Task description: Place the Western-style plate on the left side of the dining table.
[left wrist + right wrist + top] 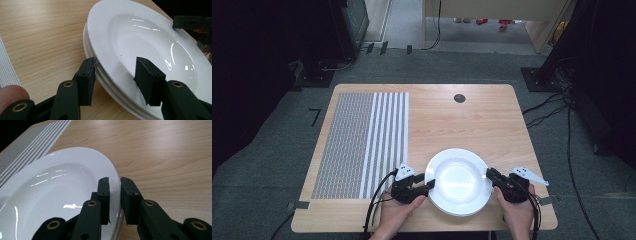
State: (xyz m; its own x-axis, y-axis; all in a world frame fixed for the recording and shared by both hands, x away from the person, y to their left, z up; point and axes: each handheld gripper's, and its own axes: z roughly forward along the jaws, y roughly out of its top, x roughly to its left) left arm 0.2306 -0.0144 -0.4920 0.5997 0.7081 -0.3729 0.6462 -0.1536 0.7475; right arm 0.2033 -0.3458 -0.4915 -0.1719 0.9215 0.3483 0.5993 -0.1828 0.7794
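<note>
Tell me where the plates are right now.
In the high view the plates sit stacked at the table's near edge, right of the striped mat, between the left claw and right claw.

Black grippers, brass-ringed screws, grey plates, black trailing cables.

This looks like a lab or recording room set up for data capture, not a home. A plain wooden surface stands alone on grey carpet, with dark curtains or panels closing in both sides. Black cables run loose across the floor at the right, near the feet of equipment stands. Tape marks sit on the carpet, and a striped, finely patterned mat lies flat on the surface's left part.
</note>
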